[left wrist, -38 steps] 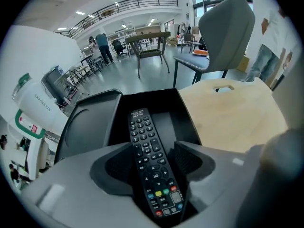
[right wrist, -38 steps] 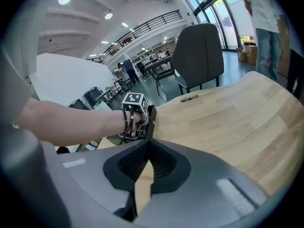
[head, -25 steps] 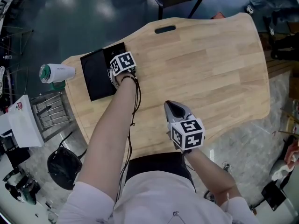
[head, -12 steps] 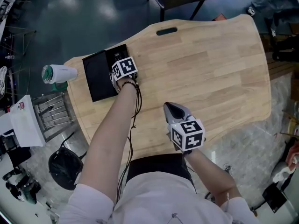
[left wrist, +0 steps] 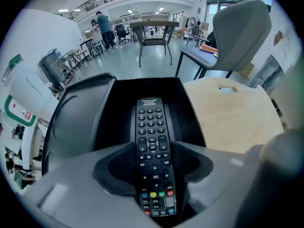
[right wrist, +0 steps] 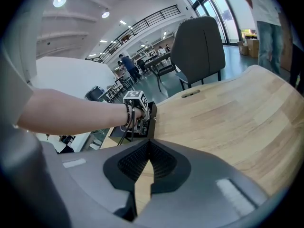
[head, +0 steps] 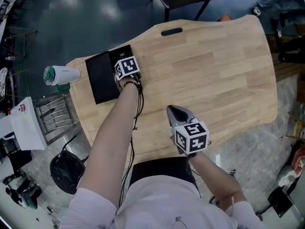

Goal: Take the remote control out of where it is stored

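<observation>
The left gripper has its jaws closed on the remote control, the pads pressing its two long sides near the coloured-button end. The remote points straight ahead from the jaws, its number keys reaching over the inside of an open black case. That case sits at the left edge of the wooden table, with a white cup just beyond the edge. The right gripper has its jaws pressed together on nothing, near the person's body and well apart from the case.
</observation>
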{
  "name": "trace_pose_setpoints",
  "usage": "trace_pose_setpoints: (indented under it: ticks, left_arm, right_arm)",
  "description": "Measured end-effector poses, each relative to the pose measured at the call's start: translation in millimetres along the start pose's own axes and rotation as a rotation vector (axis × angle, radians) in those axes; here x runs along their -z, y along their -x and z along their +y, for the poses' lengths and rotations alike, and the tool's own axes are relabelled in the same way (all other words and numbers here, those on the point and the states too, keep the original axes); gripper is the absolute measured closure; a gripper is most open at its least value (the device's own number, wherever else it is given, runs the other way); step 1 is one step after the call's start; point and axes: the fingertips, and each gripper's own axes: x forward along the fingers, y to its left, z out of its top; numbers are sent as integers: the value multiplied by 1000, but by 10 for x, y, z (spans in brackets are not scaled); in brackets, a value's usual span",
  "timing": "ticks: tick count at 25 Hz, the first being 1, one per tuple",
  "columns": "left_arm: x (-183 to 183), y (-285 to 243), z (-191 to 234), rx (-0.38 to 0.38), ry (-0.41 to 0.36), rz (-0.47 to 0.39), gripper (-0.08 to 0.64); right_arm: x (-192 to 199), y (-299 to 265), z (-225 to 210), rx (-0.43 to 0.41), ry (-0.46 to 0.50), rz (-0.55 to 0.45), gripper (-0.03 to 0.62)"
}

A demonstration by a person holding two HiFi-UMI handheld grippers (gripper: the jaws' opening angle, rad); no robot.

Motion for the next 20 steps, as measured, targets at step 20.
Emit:
trace_pose_setpoints:
  ticks: [20]
  left_arm:
    - [-315, 847, -131, 98, -228, -329, 325]
  right_arm:
    - [-242, 31, 128, 0, 24, -52, 566]
